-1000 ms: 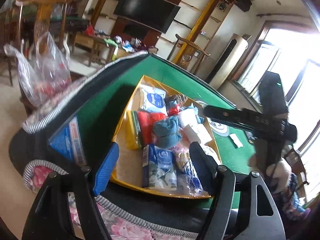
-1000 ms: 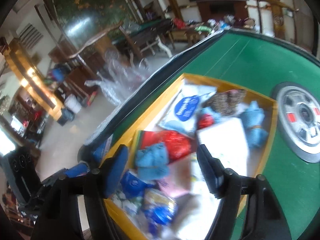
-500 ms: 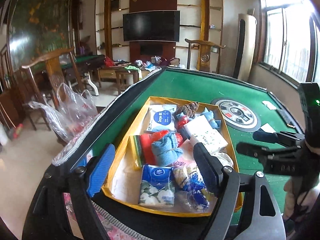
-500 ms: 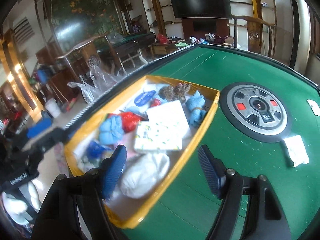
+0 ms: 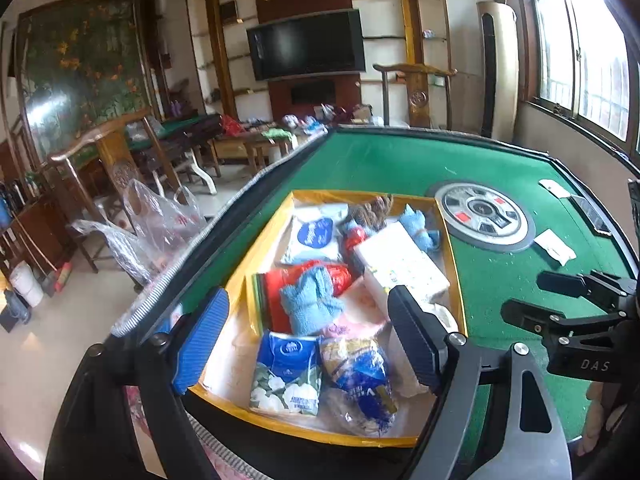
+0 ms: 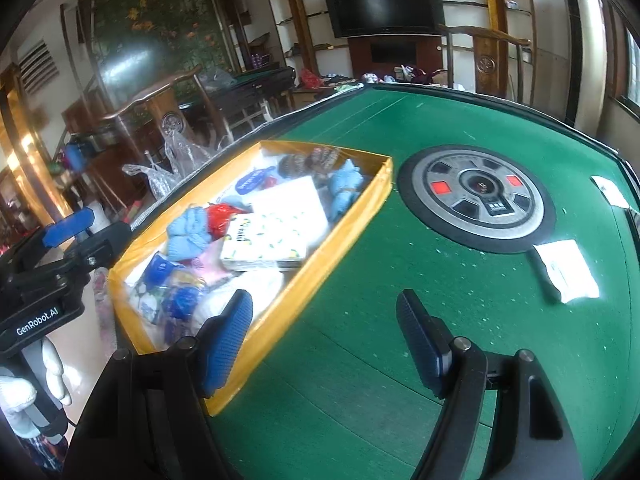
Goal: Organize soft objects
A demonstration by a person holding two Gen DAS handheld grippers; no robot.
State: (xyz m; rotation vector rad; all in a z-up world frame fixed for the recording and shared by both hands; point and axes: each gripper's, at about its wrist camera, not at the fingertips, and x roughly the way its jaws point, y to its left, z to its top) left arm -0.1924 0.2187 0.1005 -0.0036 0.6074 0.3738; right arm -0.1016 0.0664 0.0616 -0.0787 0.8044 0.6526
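Both grippers are swinging rightward since before. Left gripper [image 5: 308, 338] fingers are spread wide, holding nothing, above the yellow tray [image 5: 456, 276] of soft packs. Right gripper [image 6: 324, 338] fingers are apart, empty, over the green desk [image 6: 360, 360].

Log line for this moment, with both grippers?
left gripper: open, empty, over tray | right gripper: open, empty, over table | tray: full, untouched

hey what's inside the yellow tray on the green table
The tray holds blue cloths, a red bag, a white tissue pack, wipes and blue packets. Anything beneath the pile is hidden.
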